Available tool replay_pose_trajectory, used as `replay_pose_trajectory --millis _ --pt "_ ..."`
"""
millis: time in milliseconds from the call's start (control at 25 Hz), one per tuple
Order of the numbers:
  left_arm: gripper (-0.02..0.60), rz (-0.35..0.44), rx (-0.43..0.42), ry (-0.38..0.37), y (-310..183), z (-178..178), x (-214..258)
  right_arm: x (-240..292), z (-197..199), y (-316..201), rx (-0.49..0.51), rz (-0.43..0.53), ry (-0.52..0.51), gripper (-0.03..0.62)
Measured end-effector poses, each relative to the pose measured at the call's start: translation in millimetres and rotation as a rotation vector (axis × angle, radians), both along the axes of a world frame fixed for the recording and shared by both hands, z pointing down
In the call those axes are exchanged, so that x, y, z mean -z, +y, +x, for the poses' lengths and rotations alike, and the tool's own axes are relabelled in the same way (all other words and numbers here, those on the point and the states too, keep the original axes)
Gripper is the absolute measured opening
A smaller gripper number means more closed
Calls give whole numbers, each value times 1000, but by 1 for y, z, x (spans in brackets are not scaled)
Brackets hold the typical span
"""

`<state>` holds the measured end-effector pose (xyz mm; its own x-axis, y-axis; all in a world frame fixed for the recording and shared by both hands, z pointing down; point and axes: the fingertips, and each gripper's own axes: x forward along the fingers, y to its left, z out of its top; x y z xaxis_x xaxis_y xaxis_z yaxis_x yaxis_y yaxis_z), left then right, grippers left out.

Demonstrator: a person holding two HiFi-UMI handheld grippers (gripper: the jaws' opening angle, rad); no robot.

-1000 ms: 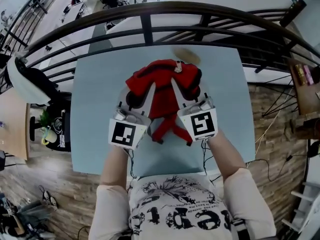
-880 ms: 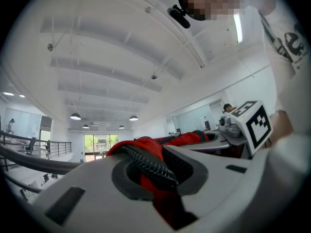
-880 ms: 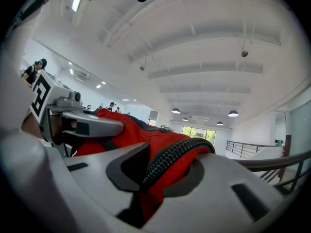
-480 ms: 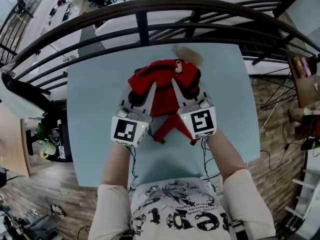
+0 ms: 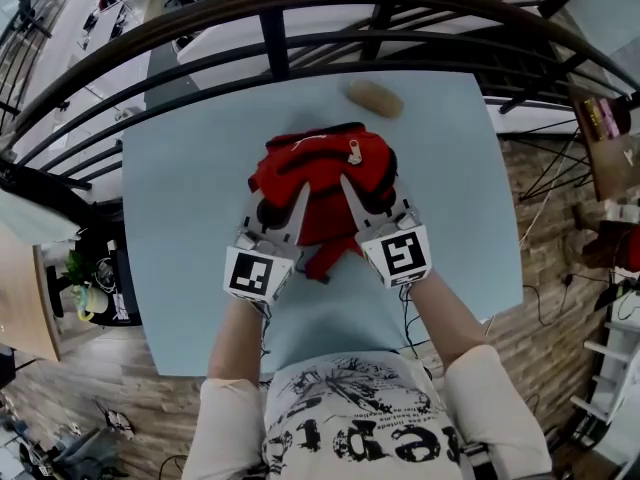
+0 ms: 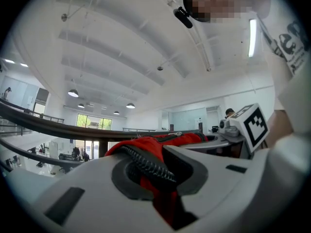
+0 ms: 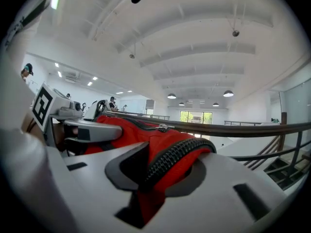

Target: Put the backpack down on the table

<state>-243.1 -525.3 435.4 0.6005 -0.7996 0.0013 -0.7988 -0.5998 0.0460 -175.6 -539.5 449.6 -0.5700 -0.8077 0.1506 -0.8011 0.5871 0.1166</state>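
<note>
The red backpack (image 5: 322, 168) sits bunched on the light blue table (image 5: 185, 178), its zipper pull facing up and a strap end trailing towards me. My left gripper (image 5: 280, 200) is shut on the pack's left near edge; in the left gripper view, red fabric with black ribbed piping (image 6: 148, 166) is pinched between the jaws (image 6: 156, 174). My right gripper (image 5: 370, 193) holds the right near edge. Its jaws (image 7: 160, 174) have just been opening a little, and the red fabric and black piping (image 7: 167, 161) still fill the gap between them.
A tan oval object (image 5: 375, 98) lies on the table just beyond the backpack. A dark curved railing (image 5: 300, 43) runs along the table's far edge. Wood floor and cables lie to the right, and a plant and clutter to the left.
Both grippers and the backpack have come down and nearer to me. The pack now looks squatter on the tabletop, and the tan object behind it is fully uncovered.
</note>
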Motion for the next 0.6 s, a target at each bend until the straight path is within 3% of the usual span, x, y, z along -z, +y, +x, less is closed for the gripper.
replay_pose_trajectory --millis 280,600 --pt "51 -23 29 23 35 16 -12 -16 18 34 38 1 -21 84" --pt "56 -98 72 34 68 23 -55 -60 28 67 66 -100 -41 94"
